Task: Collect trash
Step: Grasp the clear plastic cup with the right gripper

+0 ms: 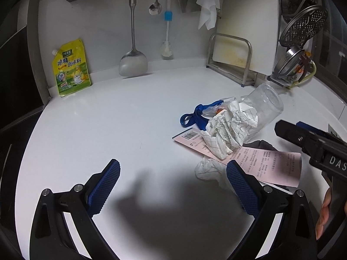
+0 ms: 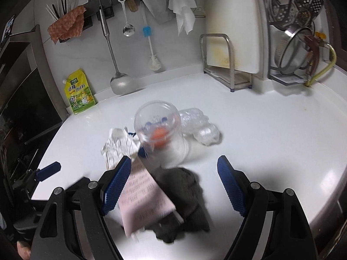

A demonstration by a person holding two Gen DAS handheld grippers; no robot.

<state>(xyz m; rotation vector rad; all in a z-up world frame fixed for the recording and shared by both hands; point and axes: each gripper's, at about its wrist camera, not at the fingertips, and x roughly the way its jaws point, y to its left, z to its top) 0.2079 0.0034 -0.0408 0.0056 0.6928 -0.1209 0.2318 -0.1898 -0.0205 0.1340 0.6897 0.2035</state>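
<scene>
Approach step: trash pile (image 1: 229,130) sits mid-counter, at 1 o'clock from left gripper (image 1: 173,186). Both tongs wide, empty; right gripper (image 2: 174,186) straddles pink slip (image 2: 145,197). Next: lower, close on one item.

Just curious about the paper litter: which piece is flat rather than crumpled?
The pink printed sheet with a barcode; the grid-lined paper and white wad are balled up.

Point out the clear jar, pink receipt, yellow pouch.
clear jar (image 2: 160,130), right wrist view, open mouth end.
pink receipt (image 1: 273,162), left wrist view, printed middle.
yellow pouch (image 1: 71,69), left wrist view, front label.
</scene>
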